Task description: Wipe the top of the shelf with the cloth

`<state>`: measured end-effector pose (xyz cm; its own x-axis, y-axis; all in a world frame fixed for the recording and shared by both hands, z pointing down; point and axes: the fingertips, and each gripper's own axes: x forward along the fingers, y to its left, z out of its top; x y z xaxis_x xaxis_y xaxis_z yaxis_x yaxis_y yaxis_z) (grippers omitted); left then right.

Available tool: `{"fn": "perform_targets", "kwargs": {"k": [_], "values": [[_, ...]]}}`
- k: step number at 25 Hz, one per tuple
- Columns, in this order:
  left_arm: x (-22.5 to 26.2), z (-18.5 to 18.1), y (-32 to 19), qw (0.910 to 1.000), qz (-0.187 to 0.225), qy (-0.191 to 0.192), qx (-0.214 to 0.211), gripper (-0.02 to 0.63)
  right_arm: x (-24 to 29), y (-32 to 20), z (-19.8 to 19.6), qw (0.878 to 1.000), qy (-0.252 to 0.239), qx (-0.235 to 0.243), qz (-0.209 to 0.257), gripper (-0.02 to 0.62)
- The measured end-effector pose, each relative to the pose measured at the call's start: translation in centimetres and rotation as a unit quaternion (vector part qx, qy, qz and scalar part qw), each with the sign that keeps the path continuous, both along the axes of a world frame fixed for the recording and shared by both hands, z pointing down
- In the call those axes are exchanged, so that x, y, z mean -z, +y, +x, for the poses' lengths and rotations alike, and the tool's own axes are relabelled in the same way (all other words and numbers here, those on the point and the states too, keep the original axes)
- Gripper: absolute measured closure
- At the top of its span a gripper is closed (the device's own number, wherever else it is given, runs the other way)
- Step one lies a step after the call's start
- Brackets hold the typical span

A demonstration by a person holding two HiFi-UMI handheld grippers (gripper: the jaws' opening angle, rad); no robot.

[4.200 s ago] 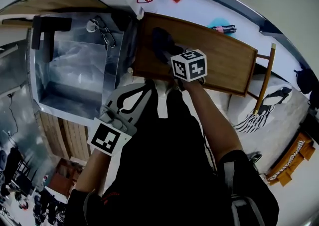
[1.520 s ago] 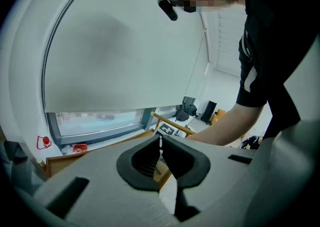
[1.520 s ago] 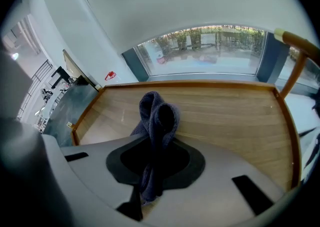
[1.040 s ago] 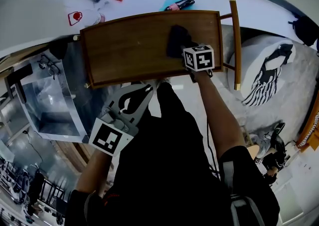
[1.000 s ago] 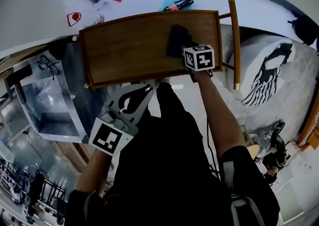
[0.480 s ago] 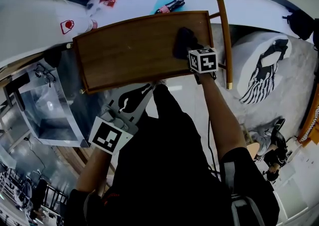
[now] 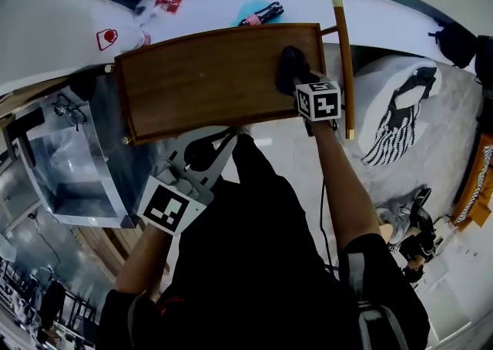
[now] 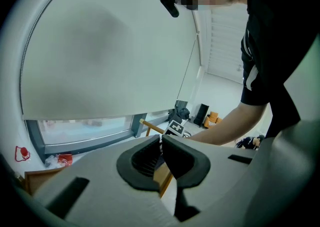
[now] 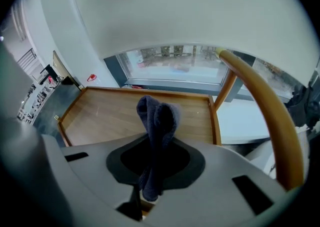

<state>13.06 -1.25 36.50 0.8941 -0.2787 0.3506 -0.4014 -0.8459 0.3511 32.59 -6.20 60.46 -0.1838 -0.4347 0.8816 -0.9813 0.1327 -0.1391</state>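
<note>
- The right gripper (image 9: 158,147) has its fingers clamped on the dark blue cloth (image 7: 290,65). The cloth bunches up past the tips and presses on the brown wooden shelf top (image 7: 200,82).
- A few seconds ago the cloth was on the left part of the top; it has since travelled to the right end. Over the last second it crept further right and now sits just beside the raised right rim (the head camera shifted too, so I judge this against the shelf's own edges).
- The left gripper (image 8: 161,140) has stayed put, near the person's body and off the shelf, its fingers drawn together on nothing.
- The pale curved wooden rail (image 7: 343,55) stands just right of the rim.
- For the task, one pass across the top looks finished. The cloth's swath seems narrower than the top, so the unwiped strips probably need a return stroke leftward. The rim and rail leave little room to go further right.
</note>
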Motion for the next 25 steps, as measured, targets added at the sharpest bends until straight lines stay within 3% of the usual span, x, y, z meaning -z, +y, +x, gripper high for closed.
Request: {"fn": "perform_targets", "kwargs": {"k": [5,12,18,25], "values": [[0.9,-3.1,-0.1,0.9997,0.006,0.004,0.021,0.574,3.7,-1.3,-4.2,0.999,-0.034,0.013,0.031,0.546],[1.1,-10.3,-0.3,0.9977,0.010,-0.003,0.067,0.574,5.9,-3.2,-15.4,0.993,-0.091,0.063,0.045,0.546],[0.5,-16.7,0.1,0.9945,0.003,-0.014,0.104,0.574,4.9,-2.9,-26.5,0.983,-0.134,0.127,0.025,0.545],[-0.5,-23.2,0.7,0.9896,-0.008,-0.023,0.142,0.574,3.2,-1.0,-39.1,0.962,-0.192,0.194,-0.010,0.546]]}}
